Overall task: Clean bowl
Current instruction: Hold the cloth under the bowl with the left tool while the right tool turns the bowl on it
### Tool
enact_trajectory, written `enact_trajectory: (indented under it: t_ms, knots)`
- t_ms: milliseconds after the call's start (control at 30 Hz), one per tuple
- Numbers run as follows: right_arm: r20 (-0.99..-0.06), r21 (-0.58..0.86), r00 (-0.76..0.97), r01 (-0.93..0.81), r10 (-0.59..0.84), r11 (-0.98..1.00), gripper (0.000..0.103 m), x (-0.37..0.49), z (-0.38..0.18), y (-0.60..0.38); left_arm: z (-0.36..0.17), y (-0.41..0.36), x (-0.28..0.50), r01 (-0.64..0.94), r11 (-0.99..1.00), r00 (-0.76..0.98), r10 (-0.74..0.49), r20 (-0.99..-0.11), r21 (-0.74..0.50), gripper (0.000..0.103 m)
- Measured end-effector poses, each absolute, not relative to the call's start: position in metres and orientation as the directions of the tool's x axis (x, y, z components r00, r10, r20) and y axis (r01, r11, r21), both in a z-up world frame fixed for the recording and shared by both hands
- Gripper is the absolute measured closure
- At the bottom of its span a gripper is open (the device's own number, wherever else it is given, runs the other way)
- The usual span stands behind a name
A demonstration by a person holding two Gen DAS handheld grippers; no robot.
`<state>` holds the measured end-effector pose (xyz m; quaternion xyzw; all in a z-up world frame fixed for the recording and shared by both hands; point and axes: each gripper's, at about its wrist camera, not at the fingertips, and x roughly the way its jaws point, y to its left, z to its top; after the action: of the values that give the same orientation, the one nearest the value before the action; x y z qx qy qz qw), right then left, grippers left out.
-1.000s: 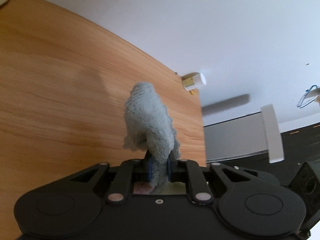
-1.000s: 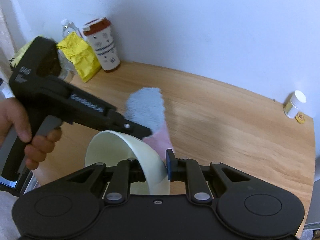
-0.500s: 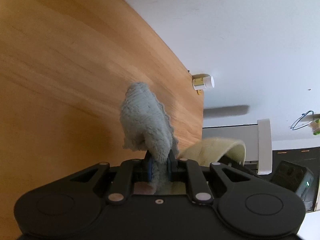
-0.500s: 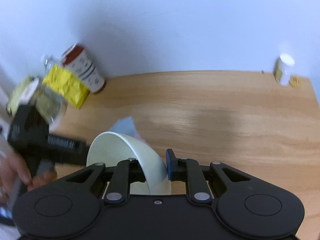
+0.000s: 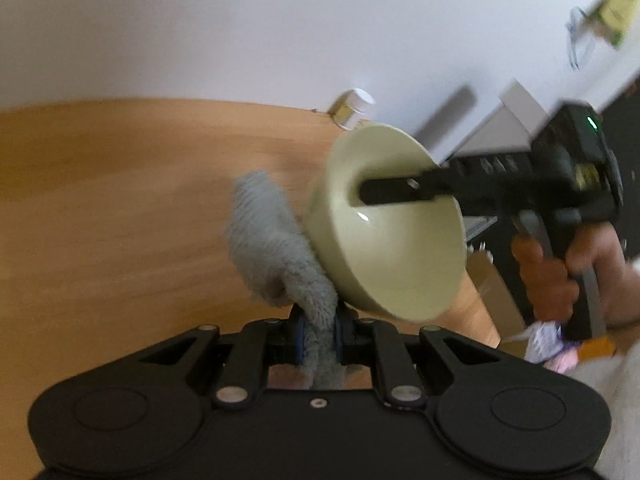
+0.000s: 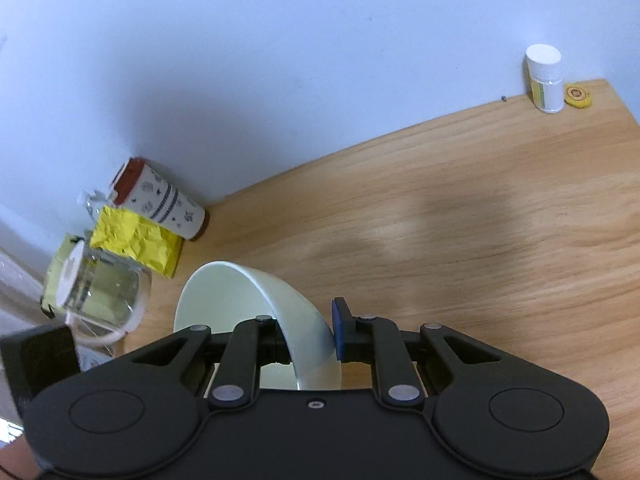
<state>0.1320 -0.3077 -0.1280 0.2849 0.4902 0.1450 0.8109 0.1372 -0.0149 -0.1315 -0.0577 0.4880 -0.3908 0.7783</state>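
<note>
My left gripper (image 5: 319,334) is shut on a grey fluffy cloth (image 5: 272,240) that sticks up from between its blue pads. Right of the cloth hangs a cream bowl (image 5: 384,240), tilted on its side above the wooden table (image 5: 120,208); the cloth lies against the bowl's outer wall. The right gripper (image 5: 384,192) grips the bowl's rim, one finger reaching inside, with a person's hand (image 5: 560,272) on the handle. In the right wrist view my right gripper (image 6: 310,336) is shut on the bowl (image 6: 240,300) wall, its opening turned left.
A white pill bottle (image 6: 545,78) and a small yellow tin (image 6: 578,97) stand at the table's far right by the wall. At the left are a patterned paper cup (image 6: 160,200), a yellow crumpled bag (image 6: 136,244) and a glass jar (image 6: 100,292).
Both views have rolled. The bowl and the right gripper have come fully into the left wrist view, up against the cloth. The left gripper and the cloth have left the right wrist view.
</note>
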Motion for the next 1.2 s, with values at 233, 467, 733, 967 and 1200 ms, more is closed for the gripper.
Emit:
enact_trajectory:
  t_ms: [233, 467, 733, 967, 1200]
  knots:
    - [-0.666, 0.689, 0.492, 0.120, 0.561, 0.714, 0.083, 0.138, -0.135, -0.308, -0.122, -0.037, 0.126, 0.664, 0.669, 0.251, -0.620, -0.744, -0.333, 0.090]
    - [-0.671, 0.692, 0.499, 0.157, 0.549, 0.704, 0.084, 0.140, -0.135, -0.301, -0.124, -0.056, 0.120, 0.703, 0.638, 0.237, -0.627, -0.742, -0.315, 0.090]
    - [-0.666, 0.690, 0.531, 0.174, 0.524, 0.703, 0.084, 0.138, -0.135, -0.299, -0.116, -0.075, 0.104, 0.744, 0.561, 0.205, -0.710, -0.674, -0.364, 0.090]
    - [-0.663, 0.676, 0.553, 0.153, 0.505, 0.721, 0.084, 0.137, -0.133, -0.291, -0.110, -0.092, 0.094, 0.756, 0.561, 0.263, -0.733, -0.628, -0.338, 0.090]
    - [-0.668, 0.674, 0.548, 0.159, 0.504, 0.721, 0.084, 0.135, -0.132, -0.290, -0.113, -0.111, 0.085, 0.741, 0.609, 0.364, -0.719, -0.593, -0.283, 0.090]
